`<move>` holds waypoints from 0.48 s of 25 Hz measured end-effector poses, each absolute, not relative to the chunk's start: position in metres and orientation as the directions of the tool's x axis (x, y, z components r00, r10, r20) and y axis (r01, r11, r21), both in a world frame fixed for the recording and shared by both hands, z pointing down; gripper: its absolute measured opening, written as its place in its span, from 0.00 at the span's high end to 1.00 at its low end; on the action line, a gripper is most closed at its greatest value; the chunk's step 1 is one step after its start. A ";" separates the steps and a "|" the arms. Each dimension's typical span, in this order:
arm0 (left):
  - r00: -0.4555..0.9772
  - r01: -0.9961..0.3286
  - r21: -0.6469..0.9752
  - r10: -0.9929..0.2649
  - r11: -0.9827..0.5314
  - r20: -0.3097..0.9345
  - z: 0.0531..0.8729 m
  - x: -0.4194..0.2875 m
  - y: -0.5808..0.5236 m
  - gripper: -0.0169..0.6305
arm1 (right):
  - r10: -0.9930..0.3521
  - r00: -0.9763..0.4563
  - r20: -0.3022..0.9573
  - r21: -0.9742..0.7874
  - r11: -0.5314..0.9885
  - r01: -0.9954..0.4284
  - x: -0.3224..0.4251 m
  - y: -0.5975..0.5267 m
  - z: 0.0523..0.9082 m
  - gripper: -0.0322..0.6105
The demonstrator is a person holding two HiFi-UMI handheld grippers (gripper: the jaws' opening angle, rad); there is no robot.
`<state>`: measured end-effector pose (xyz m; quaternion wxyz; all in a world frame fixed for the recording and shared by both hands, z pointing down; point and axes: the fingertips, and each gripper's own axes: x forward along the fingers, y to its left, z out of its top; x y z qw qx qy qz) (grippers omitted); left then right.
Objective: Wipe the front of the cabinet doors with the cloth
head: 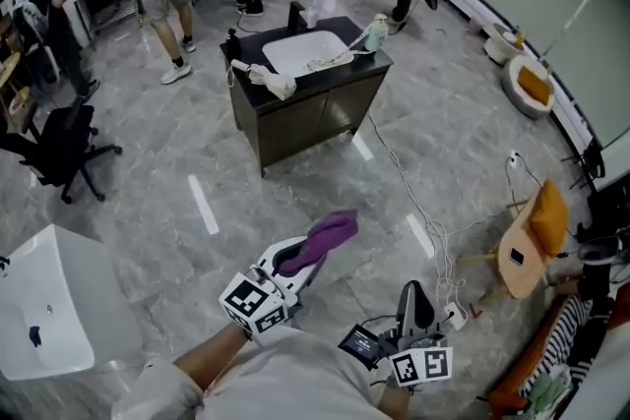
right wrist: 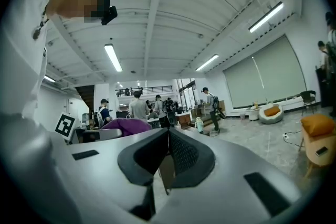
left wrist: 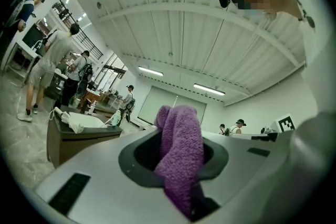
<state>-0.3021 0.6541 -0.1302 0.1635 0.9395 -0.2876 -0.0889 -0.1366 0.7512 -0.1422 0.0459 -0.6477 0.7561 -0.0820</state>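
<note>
My left gripper (head: 307, 256) is shut on a purple cloth (head: 323, 237), which sticks out past its jaws; in the left gripper view the purple cloth (left wrist: 181, 152) fills the gap between them. My right gripper (head: 415, 298) is shut with nothing in it, its jaws meeting at the tips (right wrist: 167, 132). The dark cabinet (head: 307, 108) with a white sink top stands well ahead on the floor, its doors facing me. In the left gripper view the cabinet (left wrist: 73, 140) shows at the left, far off. Both grippers are held near my body, far from the cabinet.
A white cable (head: 423, 211) snakes over the floor from the cabinet to a plug strip (head: 455, 316) by my right gripper. A black office chair (head: 61, 148) stands left, a white basin (head: 44, 310) at lower left, a wooden chair (head: 532, 241) right. Several people stand behind the cabinet.
</note>
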 end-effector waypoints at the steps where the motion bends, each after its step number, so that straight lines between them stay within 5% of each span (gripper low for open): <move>1: 0.821 -0.510 0.346 -0.566 -0.787 -0.077 -0.133 -0.302 0.640 0.84 | -0.988 -0.149 0.036 -0.186 0.140 -0.972 -0.135 0.739 -0.142 0.91; 12: 0.727 -0.619 0.403 -0.686 -0.674 -0.032 -0.117 -0.322 0.550 0.84 | -0.969 -0.235 0.079 -0.204 0.215 -0.955 -0.122 0.620 -0.126 0.91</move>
